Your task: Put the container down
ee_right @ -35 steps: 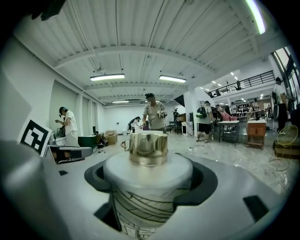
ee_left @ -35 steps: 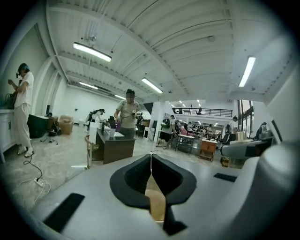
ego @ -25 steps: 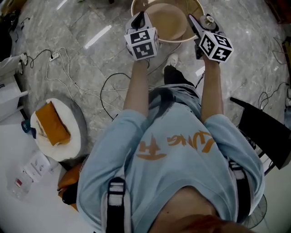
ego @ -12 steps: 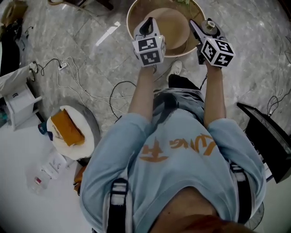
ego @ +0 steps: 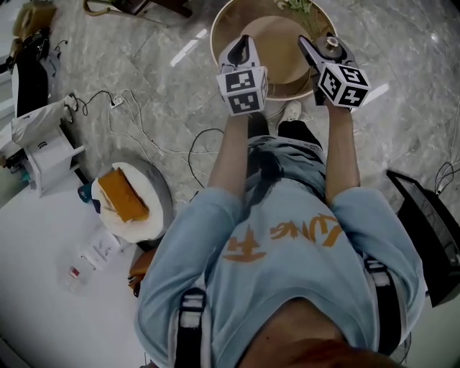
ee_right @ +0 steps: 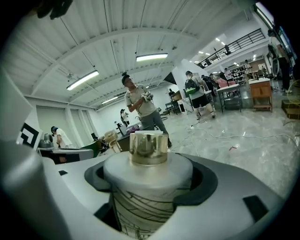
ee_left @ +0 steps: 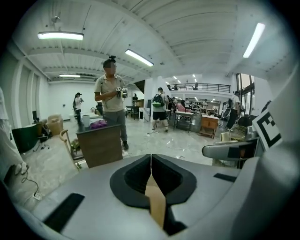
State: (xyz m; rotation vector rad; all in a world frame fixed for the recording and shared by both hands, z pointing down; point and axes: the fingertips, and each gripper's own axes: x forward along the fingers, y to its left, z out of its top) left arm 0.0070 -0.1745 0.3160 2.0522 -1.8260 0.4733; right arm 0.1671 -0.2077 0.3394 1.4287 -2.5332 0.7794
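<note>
The container [ee_right: 147, 192] is a white cylinder with black line drawings and a gold cap [ee_right: 148, 147]. My right gripper [ee_right: 150, 183] is shut on it and holds it upright. In the head view the right gripper [ego: 323, 44] and the container's cap [ego: 330, 43] hang over the right side of a round wooden table [ego: 221, 32]. My left gripper [ego: 241, 44] hangs over the table's left side. The left gripper [ee_left: 151, 161] is shut on a thin tan strip [ee_left: 155, 204]; I cannot tell what the strip belongs to.
A round tan tray [ego: 277, 36] lies on the table, with greenery [ego: 295, 6] at its far rim. Cables [ego: 144, 136] trail over the marble floor. A stool with an orange bundle [ego: 123, 195] stands at left, a black chair [ego: 431, 230] at right. People and a wooden counter [ee_left: 99, 145] stand ahead.
Both grippers keep their holds and have shifted slightly right. The round table has come further into view beneath them, and the stool has slid rightwards in the head view.
</note>
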